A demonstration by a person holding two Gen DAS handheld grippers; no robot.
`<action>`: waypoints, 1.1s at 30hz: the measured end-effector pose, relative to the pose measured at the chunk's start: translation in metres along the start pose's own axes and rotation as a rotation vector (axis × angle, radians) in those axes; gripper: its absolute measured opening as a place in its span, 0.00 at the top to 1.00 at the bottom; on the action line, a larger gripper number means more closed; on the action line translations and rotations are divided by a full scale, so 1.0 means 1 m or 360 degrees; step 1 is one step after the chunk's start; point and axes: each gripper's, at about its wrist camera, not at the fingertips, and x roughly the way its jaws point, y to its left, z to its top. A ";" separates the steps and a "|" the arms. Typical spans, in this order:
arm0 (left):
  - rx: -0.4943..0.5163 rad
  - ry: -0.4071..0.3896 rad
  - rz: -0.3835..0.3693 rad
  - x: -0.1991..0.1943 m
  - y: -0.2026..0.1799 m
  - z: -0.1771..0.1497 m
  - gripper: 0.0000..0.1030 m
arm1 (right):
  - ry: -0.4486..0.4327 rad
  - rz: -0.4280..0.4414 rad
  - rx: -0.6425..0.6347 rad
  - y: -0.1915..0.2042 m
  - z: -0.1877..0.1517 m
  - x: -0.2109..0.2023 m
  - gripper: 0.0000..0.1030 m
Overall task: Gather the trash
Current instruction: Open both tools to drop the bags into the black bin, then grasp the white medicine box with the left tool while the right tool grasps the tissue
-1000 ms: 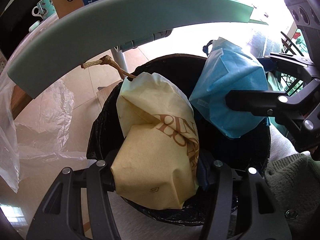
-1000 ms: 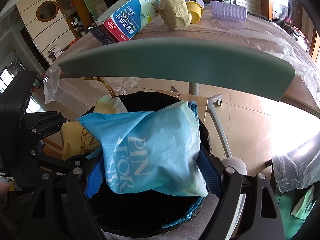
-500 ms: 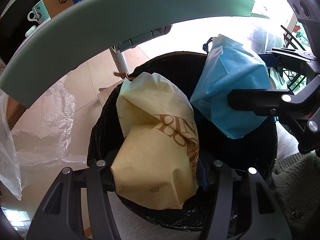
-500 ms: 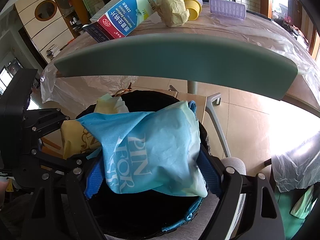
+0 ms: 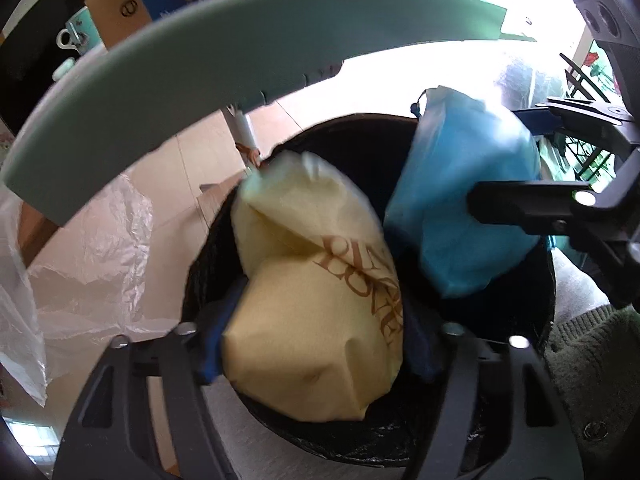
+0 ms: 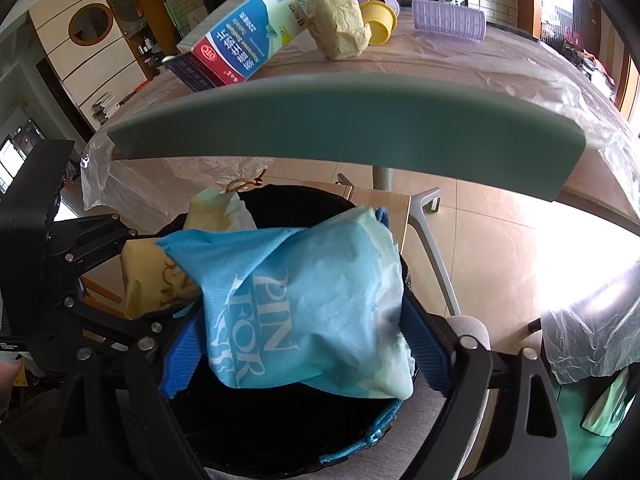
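Observation:
My left gripper [image 5: 316,344] is shut on a crumpled yellow bag [image 5: 316,304] with brown lettering, held over the black-lined trash bin [image 5: 536,344]. My right gripper [image 6: 304,344] is shut on a crumpled blue bag [image 6: 312,312] with white lettering, held over the same bin [image 6: 280,436]. The blue bag [image 5: 460,200] and the right gripper also show at the right of the left wrist view. The yellow bag [image 6: 152,280] and the left gripper show at the left of the right wrist view.
A green chair back [image 6: 340,116] arches just above the bin. Behind it a plastic-covered table [image 6: 460,64] holds a blue and white box [image 6: 244,40], a yellow paper wad [image 6: 340,28], a yellow cup [image 6: 380,22] and a purple container [image 6: 448,20]. Tiled floor lies beyond.
Both grippers keep their bags over the bin. The views have shifted slightly, with the table items and the chair back a little lower in the frames, and the yellow bag's top has moved.

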 end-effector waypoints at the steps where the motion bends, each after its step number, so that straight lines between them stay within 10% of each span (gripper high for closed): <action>1: -0.0017 -0.0016 -0.0002 -0.002 0.002 0.000 0.17 | -0.0006 -0.0003 -0.0001 0.000 0.000 -0.002 0.12; 10: -0.0031 -0.0179 0.0081 -0.049 0.010 0.002 0.17 | -0.0259 -0.0077 -0.0105 -0.002 0.002 -0.060 0.10; 19: -0.0287 -0.1029 0.0156 -0.188 0.046 0.023 0.01 | -0.1367 -0.0180 -0.0114 0.000 0.013 -0.211 0.04; 23: -0.0390 -0.0877 0.0001 -0.172 0.059 0.050 0.01 | -0.1022 -0.0028 -0.0065 -0.010 0.050 -0.181 0.04; 33: -0.0206 -0.0594 -0.0046 -0.104 0.059 0.090 0.01 | -0.0600 -0.0244 -0.0269 -0.014 0.093 -0.082 0.04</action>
